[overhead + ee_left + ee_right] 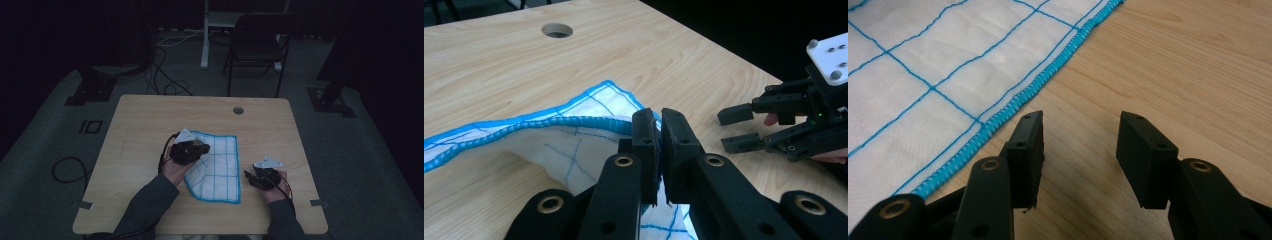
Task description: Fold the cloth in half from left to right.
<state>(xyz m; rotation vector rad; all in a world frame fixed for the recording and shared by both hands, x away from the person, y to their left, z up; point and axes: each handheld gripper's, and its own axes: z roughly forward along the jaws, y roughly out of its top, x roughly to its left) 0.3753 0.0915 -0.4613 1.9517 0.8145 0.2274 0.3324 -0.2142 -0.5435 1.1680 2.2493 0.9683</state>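
The left tool [659, 131] is pinching the blue-stitched hem of the white, blue-checked cloth [216, 165] and lifting that corner into a fold, while the right tool [1079, 145] is waiting with its jaws wide and empty, just beside the cloth's right edge. The cloth is lying mid-surface on the pale wooden surface [145, 130], and I'd say the fold is only beginning. The next move is calling for carrying the corner across, with bare wood open on every side.

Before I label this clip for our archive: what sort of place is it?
Probably a dim recording lab or workshop: a bare wooden table, loose cables across the carpet, a folding chair.
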